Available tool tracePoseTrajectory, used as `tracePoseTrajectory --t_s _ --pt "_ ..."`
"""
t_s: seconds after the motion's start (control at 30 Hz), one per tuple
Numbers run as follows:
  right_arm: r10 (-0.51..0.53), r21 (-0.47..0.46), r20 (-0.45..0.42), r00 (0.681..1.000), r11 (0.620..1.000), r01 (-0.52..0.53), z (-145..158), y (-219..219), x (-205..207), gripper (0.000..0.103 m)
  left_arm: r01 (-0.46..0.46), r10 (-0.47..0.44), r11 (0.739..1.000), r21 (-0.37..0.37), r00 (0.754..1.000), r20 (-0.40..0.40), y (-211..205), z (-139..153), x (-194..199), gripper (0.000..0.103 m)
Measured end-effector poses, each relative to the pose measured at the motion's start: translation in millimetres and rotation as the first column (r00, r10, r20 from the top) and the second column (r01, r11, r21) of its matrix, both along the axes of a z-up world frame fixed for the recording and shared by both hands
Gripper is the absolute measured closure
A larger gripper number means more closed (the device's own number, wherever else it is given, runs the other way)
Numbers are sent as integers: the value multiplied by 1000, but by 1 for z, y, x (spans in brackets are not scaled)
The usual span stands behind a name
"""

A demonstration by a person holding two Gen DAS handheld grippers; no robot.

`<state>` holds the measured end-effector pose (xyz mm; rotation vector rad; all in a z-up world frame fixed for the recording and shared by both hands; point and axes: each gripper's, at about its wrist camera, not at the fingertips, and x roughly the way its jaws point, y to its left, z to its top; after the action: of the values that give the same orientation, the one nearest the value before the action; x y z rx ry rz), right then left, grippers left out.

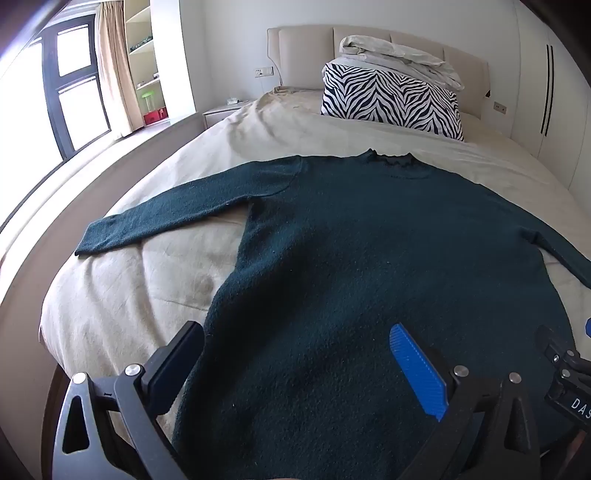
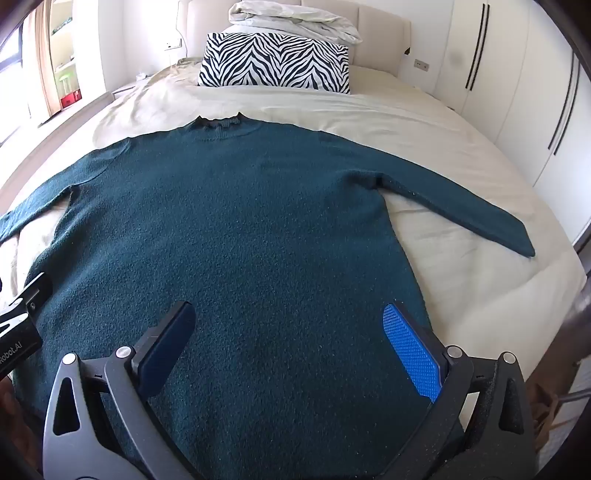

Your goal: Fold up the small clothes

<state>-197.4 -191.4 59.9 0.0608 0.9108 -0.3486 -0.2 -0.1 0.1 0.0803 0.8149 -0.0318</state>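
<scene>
A dark teal knit sweater lies flat on the bed, collar toward the headboard, both sleeves spread out to the sides. It also shows in the right wrist view. My left gripper is open and empty above the sweater's lower left part, near its left side edge. My right gripper is open and empty above the lower right part, its blue pad near the right side edge. The sweater's hem is hidden under both grippers.
The bed has a beige cover. A zebra-striped pillow with a folded pale blanket on it lies at the headboard. White wardrobes stand on the right, a window and shelves on the left.
</scene>
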Motion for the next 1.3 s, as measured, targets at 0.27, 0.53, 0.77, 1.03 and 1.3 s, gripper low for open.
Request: tracePoseTrajectory --t_s 0.27,0.53,0.77,1.03,1.3 --pt "1 -9 -8 1000 1000 -1 -2 0 1 0 -2 2 1000 1 1000 -4 1 0 0 0" --pt "-2 -10 -10 1000 1000 2 -5 5 -5 0 -2 2 1000 -2 1000 -10 4 -5 -4 0" --pt "-1 -5 -18 1000 1000 1 -8 3 0 0 -4 4 1000 0 1000 -13 1 -5 -3 0" --pt "-2 -2 -20 1000 1000 2 -9 3 0 0 -4 4 1000 0 1000 -17 1 -5 -3 0" --pt "-2 -3 -21 1000 1000 2 -10 3 0 0 -3 3 1000 -1 1000 -19 1 -5 -2 0"
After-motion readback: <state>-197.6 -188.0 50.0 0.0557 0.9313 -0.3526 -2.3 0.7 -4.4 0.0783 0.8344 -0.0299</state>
